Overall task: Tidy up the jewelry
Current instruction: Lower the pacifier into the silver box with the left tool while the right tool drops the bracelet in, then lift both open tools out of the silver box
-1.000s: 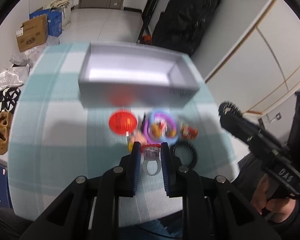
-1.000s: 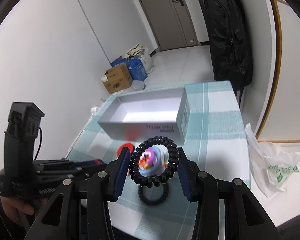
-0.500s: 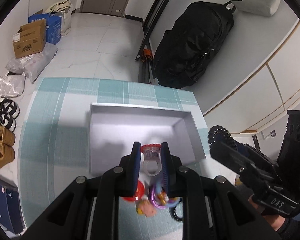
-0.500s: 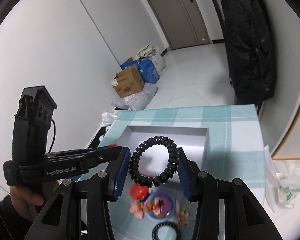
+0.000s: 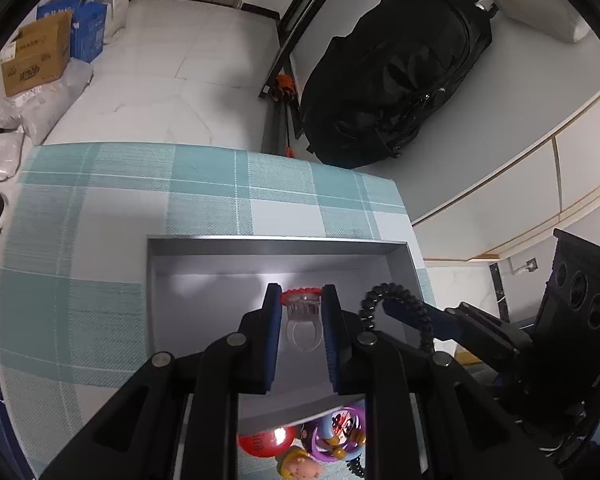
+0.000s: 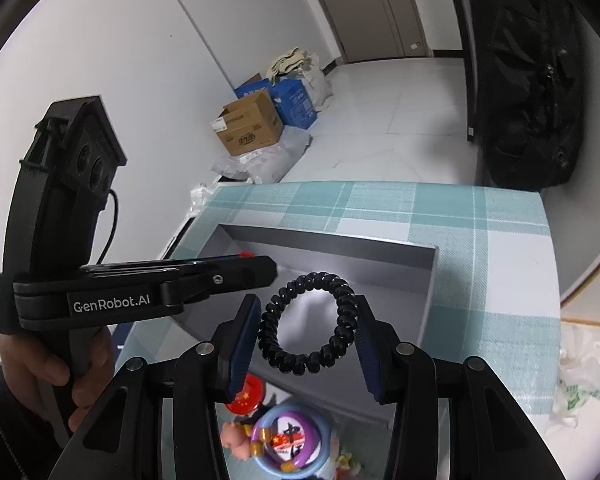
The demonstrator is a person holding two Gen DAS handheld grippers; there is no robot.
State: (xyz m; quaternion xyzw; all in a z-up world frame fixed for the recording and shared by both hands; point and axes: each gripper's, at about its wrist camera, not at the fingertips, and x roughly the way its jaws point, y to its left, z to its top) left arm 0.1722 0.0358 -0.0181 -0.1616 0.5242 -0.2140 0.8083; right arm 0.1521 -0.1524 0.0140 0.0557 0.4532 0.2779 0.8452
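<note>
Several trinkets [image 6: 288,436] beside gray box [image 6: 428,280]

Woven checked tablecloth [image 5: 100,208], matt grey cardboard box [image 5: 204,300], clear glossy plastic ring [image 5: 302,320], shiny black coiled plastic hair tie [image 6: 306,322].

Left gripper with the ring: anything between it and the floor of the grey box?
Nothing visible. The left gripper holds the clear ring over the grey box, whose floor below looks bare. The right gripper, shut on the black coil hair tie, hangs beside it over the same box, not under the ring.
</note>
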